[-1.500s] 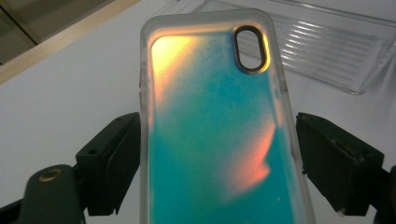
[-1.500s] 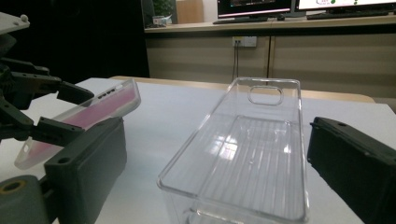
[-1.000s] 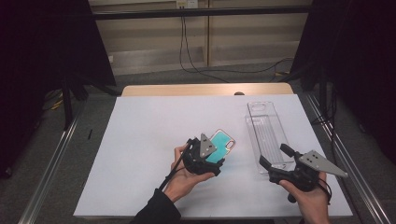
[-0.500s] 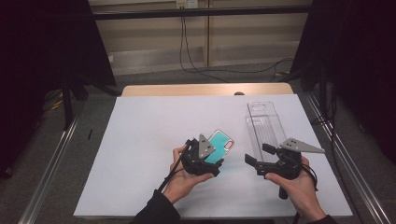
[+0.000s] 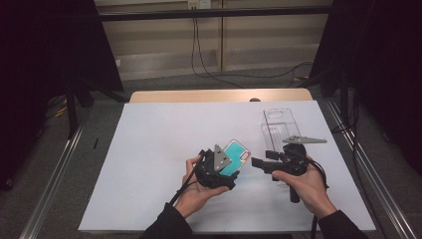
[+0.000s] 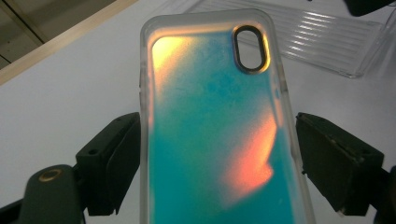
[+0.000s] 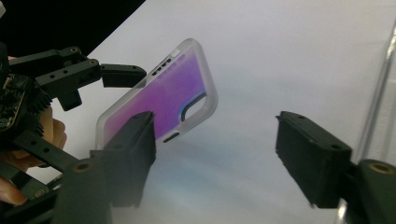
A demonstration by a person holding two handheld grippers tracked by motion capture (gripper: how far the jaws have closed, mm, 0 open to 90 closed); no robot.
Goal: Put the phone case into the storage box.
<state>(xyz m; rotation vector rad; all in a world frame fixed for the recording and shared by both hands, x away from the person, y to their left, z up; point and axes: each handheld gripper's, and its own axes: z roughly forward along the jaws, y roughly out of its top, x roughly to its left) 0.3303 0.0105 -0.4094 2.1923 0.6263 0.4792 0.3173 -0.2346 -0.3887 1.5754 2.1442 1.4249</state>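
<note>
A phone case (image 5: 238, 155) with a teal, shimmering back and a frosted rim is held tilted above the white table, my left gripper (image 5: 228, 168) shut on its long edges. In the left gripper view the case (image 6: 215, 140) stands between the two black jaws of that gripper (image 6: 219, 163), camera cutout at the top. My right gripper (image 5: 256, 163) points left at the case, a short way from its right edge. Its jaws (image 7: 215, 163) have just been closing and stand open with nothing between the pads. Beyond them the case (image 7: 159, 100) looks purple, with a left gripper finger (image 7: 122, 70) on its far edge.
A clear ribbed plastic tray (image 5: 278, 127) lies on the white table sheet (image 5: 159, 144) behind the right hand; its edge (image 6: 322, 42) is also in the left gripper view. A wooden table edge (image 5: 219, 94) runs along the back, with metal rails either side.
The right hand has carried its gripper leftwards from beside the clear tray to just right of the phone case, and its jaws have narrowed. The left gripper and the case have stayed put.
</note>
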